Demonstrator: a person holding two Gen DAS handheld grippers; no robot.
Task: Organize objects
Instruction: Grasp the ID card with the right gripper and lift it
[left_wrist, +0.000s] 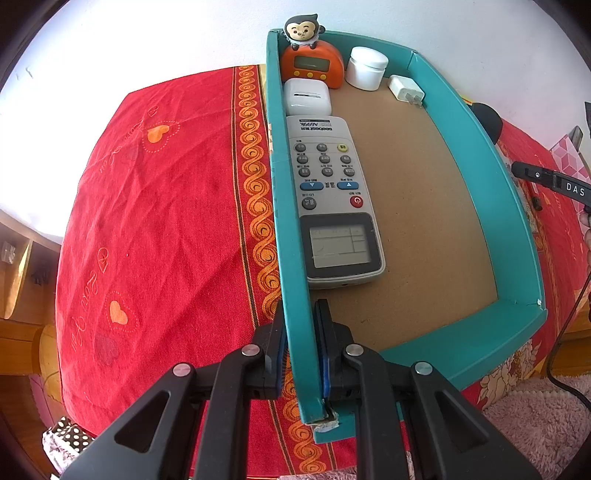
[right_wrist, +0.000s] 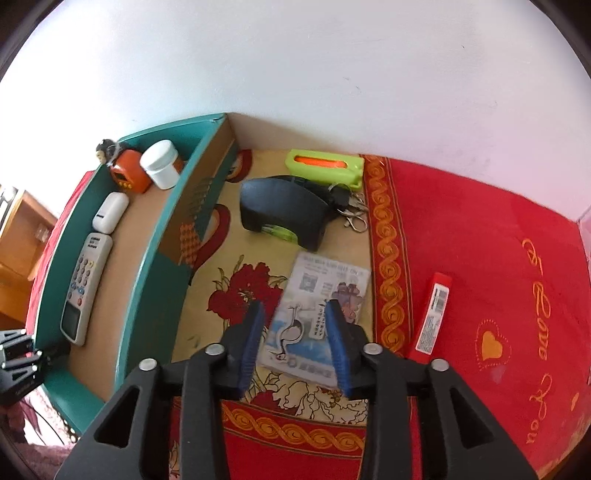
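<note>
Left tool (left_wrist: 300, 343) clamps the teal box (left_wrist: 517, 236) wall, five items inside; right tool (right_wrist: 295, 339), unclenched, hovers above a card packet (right_wrist: 317, 295), four left.

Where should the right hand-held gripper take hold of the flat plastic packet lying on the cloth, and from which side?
Grip the flat plastic packet across its two long edges near the close end, coming from above. It lies flat, and the right hand-held gripper already straddles that width with its jaws apart.
</note>
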